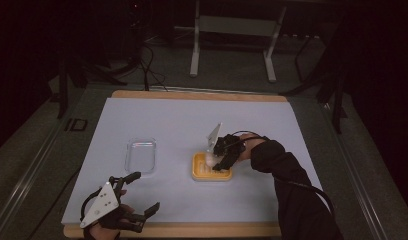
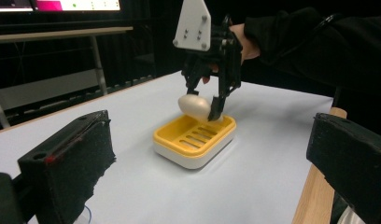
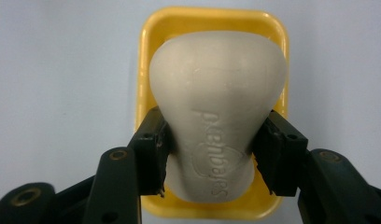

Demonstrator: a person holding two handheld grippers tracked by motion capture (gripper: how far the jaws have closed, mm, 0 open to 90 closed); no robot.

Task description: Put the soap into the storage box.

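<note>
While the right gripper [image 1: 218, 161] hangs over the yellow soap dish [image 1: 212, 169], its jaws are clamped on the pale bar of soap [image 3: 216, 112], pinching it at the narrow waist, and the bar sits just above the slotted tray without resting on it, as the left gripper view shows [image 2: 194, 105]. From the right gripper view the soap lines up well with the dish beneath, long side along long side, yellow rim [image 3: 151, 28] peeking out all round. Nice alignment. To finish this cleanly, I'd say bring the bar straight down, keep it level, and let its underside meet the ribs before the jaws part; open too high and a smooth bar like that could bounce or skid over the rim. The far end looks to sit a touch lower than the gripped end, so a small levelling of the wrist would help. The dish is light and stands free on the white mat [image 1: 157, 120], so no sideways nudge, please.

Over at the near left, the left gripper [image 1: 137, 200] waits with jaws wide apart and nothing between them, well away from the action. A clear plastic lid or tray [image 1: 141, 155] lies to the left of the dish, apart from it.
</note>
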